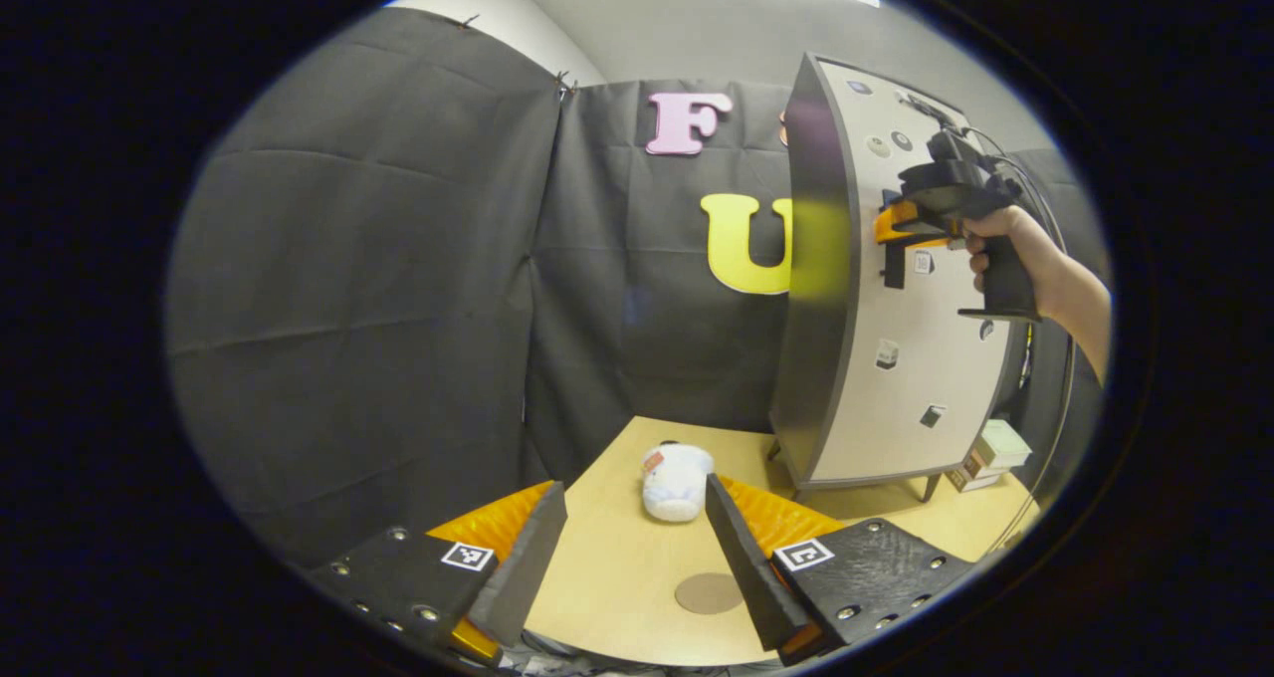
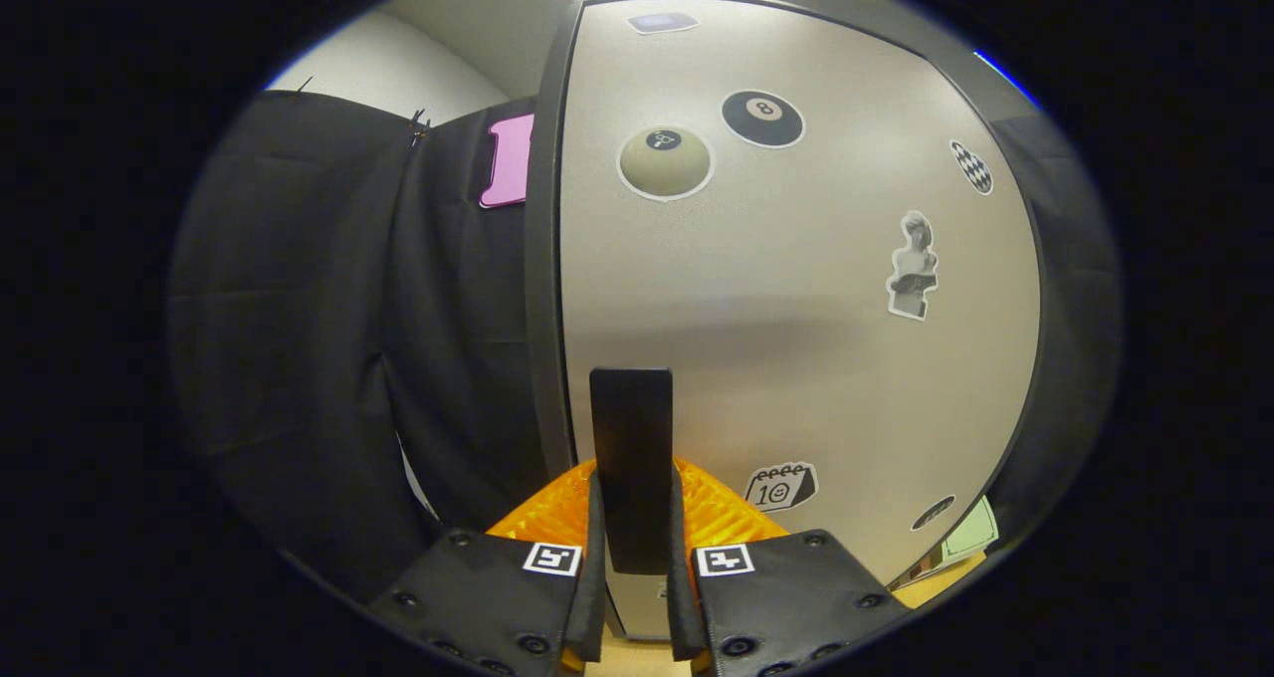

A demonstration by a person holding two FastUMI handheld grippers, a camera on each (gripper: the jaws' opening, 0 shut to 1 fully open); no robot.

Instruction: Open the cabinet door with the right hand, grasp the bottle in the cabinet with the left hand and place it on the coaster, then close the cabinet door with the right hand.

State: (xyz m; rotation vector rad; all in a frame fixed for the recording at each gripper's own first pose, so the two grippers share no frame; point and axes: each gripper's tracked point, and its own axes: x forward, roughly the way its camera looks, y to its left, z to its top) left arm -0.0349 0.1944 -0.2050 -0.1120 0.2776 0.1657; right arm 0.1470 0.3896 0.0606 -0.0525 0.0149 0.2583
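The cabinet door (image 2: 796,289) is pale beige with a black handle (image 2: 631,458), above a light wood table (image 1: 617,558) bearing a brown coaster (image 1: 708,592).

Pale stickered cabinet door (image 2: 796,289) shut, round brown coaster (image 1: 708,593) bare on table

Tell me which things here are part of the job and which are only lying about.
For the job:
cabinet door
door handle, with the right claw shut on it
coaster
left claw, open

Lying about:
white plush toy
small boxes beside the cabinet
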